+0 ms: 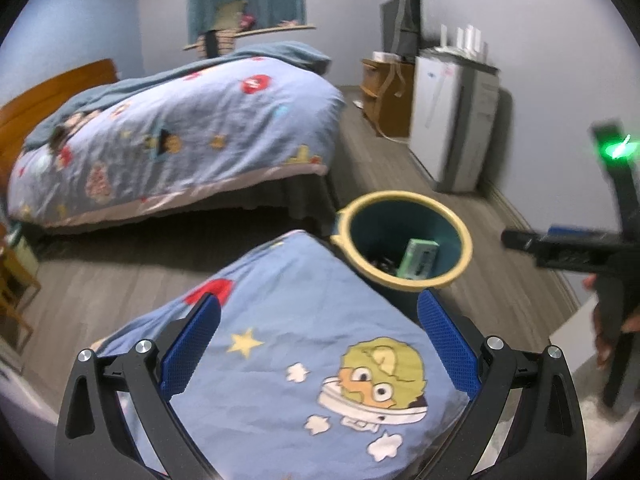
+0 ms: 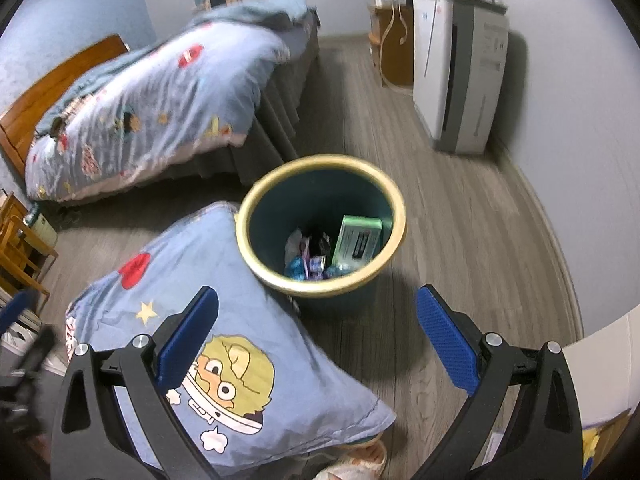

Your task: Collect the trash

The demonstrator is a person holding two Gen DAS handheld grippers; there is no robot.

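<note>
Grey wood-look floor (image 2: 460, 216) carries a bed (image 2: 132, 108) with a blue cartoon quilt. Just beside a nearer quilt corner (image 2: 224, 320) stands the yellow-rimmed trash bin (image 2: 256, 200), holding a green box (image 2: 356, 240) and small wrappers (image 2: 308, 264). Left claw (image 1: 320, 344) and right claw (image 2: 320, 340) both stand apart, empty, above quilt and floor.

A: What do the tools look like?

B: The left gripper (image 1: 319, 344) has black angular arms, round silver screw heads, and blue finger pads (image 1: 192, 354) with a fine dotted texture.

A: And the other?

B: The right gripper (image 2: 318, 338) matches: black frame, silver screws, blue textured pads (image 2: 446, 342). From the left wrist it appears blurred at far right with a green light.
</note>
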